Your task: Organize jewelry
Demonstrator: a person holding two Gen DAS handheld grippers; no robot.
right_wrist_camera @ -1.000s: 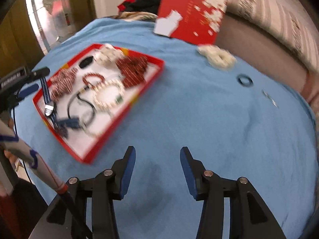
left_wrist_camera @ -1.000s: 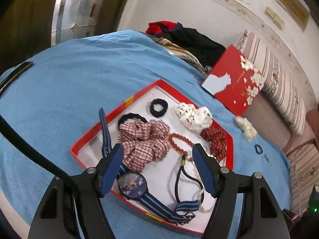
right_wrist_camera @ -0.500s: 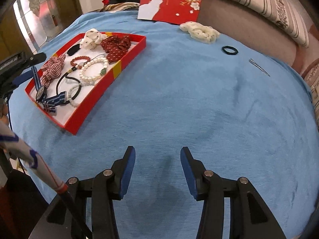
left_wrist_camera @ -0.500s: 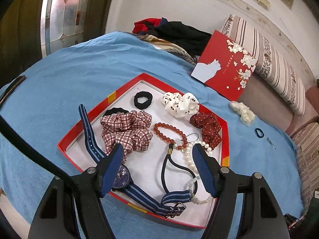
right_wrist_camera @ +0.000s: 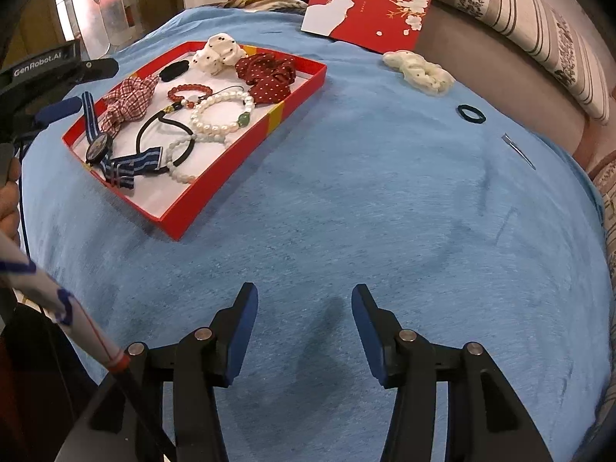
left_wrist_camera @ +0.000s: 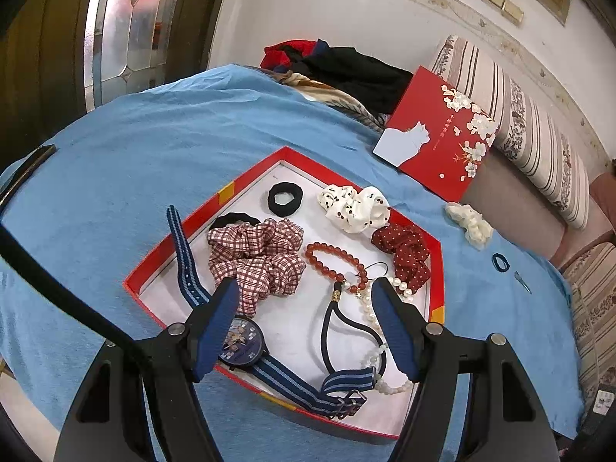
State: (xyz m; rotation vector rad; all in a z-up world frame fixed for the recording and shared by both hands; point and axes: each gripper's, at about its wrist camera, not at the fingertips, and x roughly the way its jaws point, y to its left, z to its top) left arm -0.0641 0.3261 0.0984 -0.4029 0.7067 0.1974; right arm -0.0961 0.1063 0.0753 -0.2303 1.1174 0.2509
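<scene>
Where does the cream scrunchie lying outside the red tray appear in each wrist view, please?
Left wrist view: the cream scrunchie lies right of centre on the blue cloth, beyond the red tray's right rim.
Right wrist view: it lies upper right.
Shared landmark: the red floral lid behind it.

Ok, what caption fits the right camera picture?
Open right gripper hovers over blue cloth, red tray of jewelry far left.
</scene>
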